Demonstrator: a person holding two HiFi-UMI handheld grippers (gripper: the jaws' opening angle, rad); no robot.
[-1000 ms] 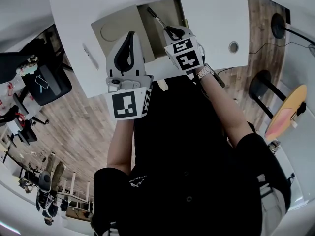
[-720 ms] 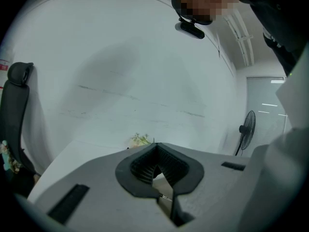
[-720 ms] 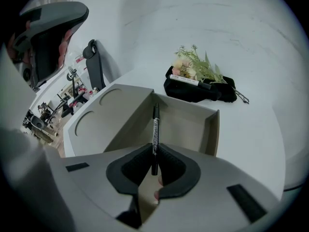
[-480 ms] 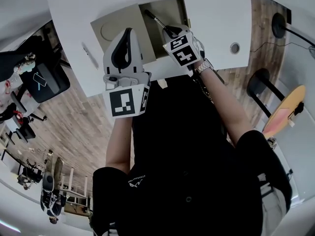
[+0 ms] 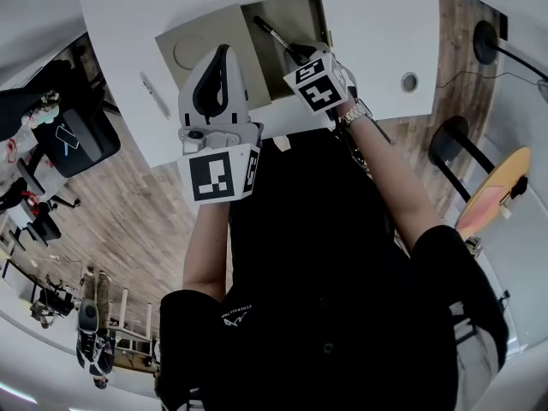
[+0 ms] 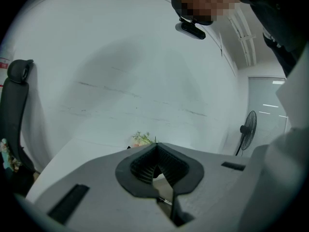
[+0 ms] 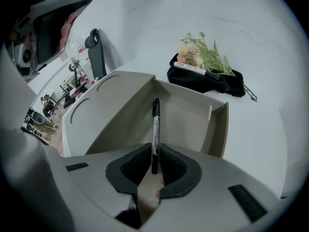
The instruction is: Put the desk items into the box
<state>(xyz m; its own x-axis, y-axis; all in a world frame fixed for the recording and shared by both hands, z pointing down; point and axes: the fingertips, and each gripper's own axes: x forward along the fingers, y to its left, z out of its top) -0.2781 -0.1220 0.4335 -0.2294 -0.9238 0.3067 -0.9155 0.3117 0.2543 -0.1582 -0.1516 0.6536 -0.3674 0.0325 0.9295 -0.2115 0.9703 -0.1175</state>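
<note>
While the right gripper (image 7: 154,167) clenches a black marker pen (image 7: 155,129) by one end above the open box (image 7: 190,117), the left gripper (image 6: 157,167) hangs closed and empty near the box. The pen looks light, stiff and slippery, so a mid-barrel hold would be steadier.

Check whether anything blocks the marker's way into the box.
Nothing visible does. The right gripper has its jaws shut on the black marker, which points out over the open box. The lid lies folded off to one side, and the part of the box floor in view is bare.
</note>
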